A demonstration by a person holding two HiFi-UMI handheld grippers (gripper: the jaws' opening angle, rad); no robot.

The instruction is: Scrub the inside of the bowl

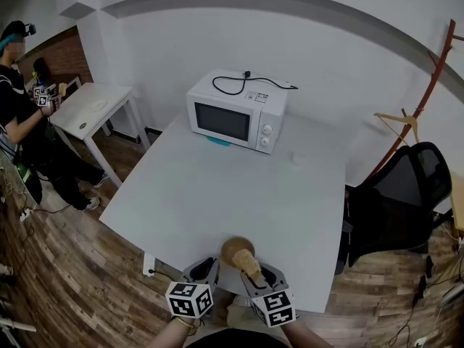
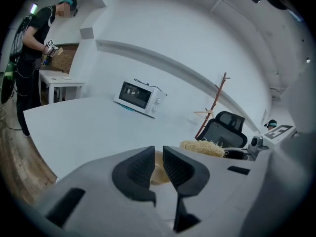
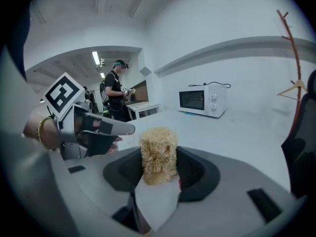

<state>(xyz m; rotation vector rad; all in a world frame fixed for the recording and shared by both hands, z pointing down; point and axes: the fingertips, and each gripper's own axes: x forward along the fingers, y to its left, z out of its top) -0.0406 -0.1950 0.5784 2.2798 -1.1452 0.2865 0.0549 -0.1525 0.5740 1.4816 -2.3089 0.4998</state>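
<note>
Noting the scrub as not yet begun: right tongs (image 3: 159, 158) clenched on the fibre scrubber (image 3: 158, 142), left tongs (image 2: 159, 154) slightly parted, empty; bowl (image 1: 233, 249) at the table's (image 1: 217, 187) six o'clock edge. We judge next: steady the bowl, lower the scrubber inside.

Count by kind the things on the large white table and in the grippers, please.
White box-shaped microwave oven: 1
Black cable on top of it: 1
Teal item under the microwave: 1
Tan round wooden bowl: 1
Straw-coloured fibre scrubber in the right gripper: 1
Small white item, unclear: 1
Total: 6
</note>
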